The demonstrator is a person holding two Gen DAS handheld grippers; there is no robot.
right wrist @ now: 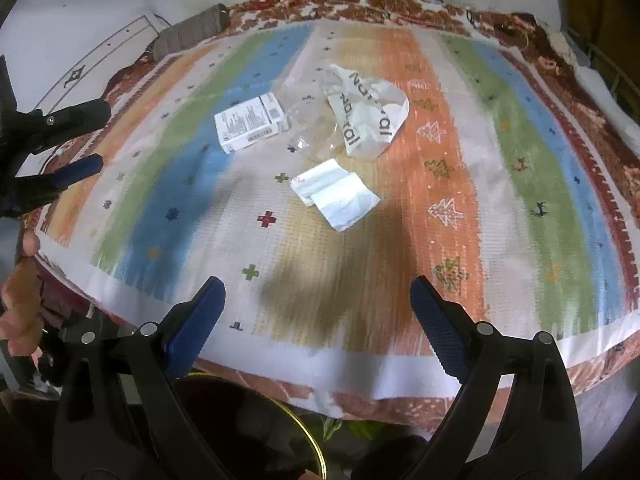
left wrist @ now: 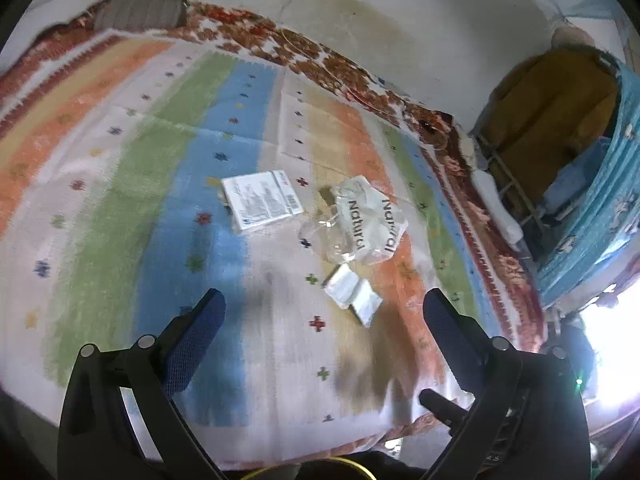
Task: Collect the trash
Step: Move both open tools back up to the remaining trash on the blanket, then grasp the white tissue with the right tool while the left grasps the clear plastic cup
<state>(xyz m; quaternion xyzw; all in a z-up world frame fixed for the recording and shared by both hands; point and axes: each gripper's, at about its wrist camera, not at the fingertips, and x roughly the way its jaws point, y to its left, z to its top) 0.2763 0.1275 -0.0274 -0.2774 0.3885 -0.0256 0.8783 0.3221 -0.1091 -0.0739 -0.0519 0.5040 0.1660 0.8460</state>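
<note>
Several pieces of trash lie on a striped cloth (left wrist: 160, 168) (right wrist: 460, 160). These are a white printed box (left wrist: 262, 201) (right wrist: 250, 124), a crumpled white bag reading "Natural" (left wrist: 370, 220) (right wrist: 372, 120), clear plastic film (left wrist: 320, 236) (right wrist: 308, 120) and a folded white wrapper (left wrist: 354, 298) (right wrist: 336, 192). My left gripper (left wrist: 324, 308) hangs open above the cloth, short of the wrapper, with nothing between its fingers. It also shows at the left edge of the right wrist view as the left gripper (right wrist: 98, 136). My right gripper (right wrist: 316, 284) is open and holds nothing, over the cloth's near edge, well short of the wrapper.
A dark bin with a gold rim (right wrist: 308, 440) sits below the cloth's near edge. A grey block (left wrist: 140, 10) (right wrist: 188, 32) lies at the far corner. Blue patterned fabric over a frame (left wrist: 592, 200) stands to the right. A person's hand (right wrist: 20, 292) is at the left edge.
</note>
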